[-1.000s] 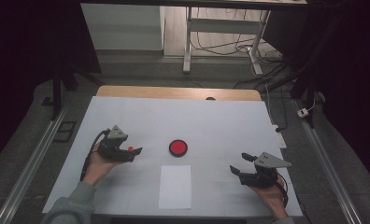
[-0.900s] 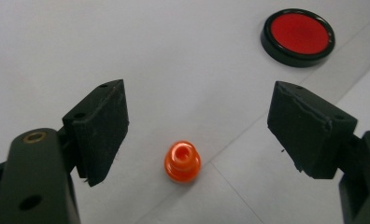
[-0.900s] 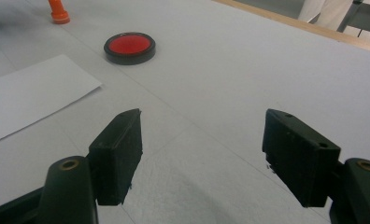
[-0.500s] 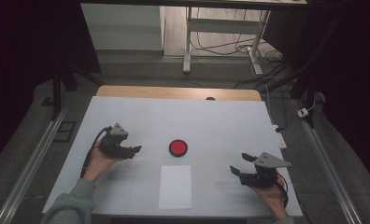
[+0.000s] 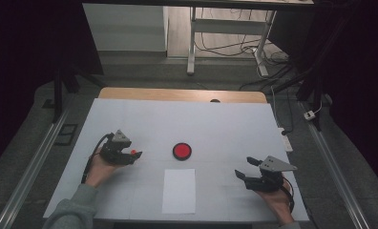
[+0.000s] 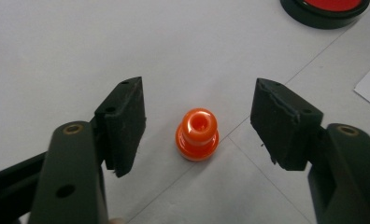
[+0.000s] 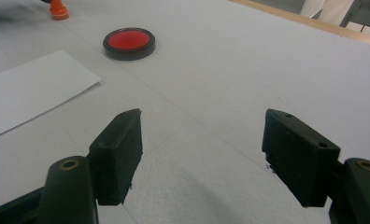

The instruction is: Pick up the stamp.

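- The high view looks forward and down from above the near edge of the table (image 5: 130, 114), taking in the red disc (image 5: 182, 150) near its middle.
- The left gripper view sits close above the tabletop left of the red disc (image 6: 330, 11), which is at its top right edge.
- The right gripper view looks low across the table from the disc's right, sharing the red disc (image 7: 129, 43) and white paper (image 7: 29, 86) with the high view.

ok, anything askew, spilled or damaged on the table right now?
Nothing stands out. The small orange stamp stands upright between the left gripper's jaws, which have just been closing and do not touch it. The red ink pad sits flat, the white paper lies flat and square to the table's edge, and the right gripper hangs open.
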`<state>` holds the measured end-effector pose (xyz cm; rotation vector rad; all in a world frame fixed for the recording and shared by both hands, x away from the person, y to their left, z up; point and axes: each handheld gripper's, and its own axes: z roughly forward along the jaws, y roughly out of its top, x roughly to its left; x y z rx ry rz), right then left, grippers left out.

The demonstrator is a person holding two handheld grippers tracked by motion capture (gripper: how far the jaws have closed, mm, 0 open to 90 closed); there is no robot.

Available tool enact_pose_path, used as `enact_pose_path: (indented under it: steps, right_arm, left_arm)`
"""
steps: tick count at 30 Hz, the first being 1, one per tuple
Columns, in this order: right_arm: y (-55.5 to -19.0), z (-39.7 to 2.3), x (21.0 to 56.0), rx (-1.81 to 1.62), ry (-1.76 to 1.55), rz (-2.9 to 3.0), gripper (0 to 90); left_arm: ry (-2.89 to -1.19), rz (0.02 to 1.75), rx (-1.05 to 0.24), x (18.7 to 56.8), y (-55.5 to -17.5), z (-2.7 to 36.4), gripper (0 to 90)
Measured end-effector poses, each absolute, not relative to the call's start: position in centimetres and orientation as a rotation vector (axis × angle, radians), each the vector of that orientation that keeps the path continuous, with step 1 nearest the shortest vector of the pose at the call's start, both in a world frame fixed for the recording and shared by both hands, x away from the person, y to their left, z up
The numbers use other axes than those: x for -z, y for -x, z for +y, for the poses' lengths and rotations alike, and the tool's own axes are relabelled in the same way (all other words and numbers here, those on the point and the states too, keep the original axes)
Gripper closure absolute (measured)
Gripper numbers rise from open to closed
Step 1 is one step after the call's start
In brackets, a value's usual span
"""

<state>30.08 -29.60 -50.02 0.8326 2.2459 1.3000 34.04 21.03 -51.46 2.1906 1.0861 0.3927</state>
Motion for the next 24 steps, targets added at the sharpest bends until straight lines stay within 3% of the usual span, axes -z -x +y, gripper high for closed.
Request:
enact_pose_path:
  steps: [24]
  right_arm:
    - [-30.13, -29.72, 50.08, -1.294, -0.837, 2.247, 28.7]
  left_arm:
    - [-2.208, 1.077, -0.346, 52.29, -34.15, 21.29, 64.1]
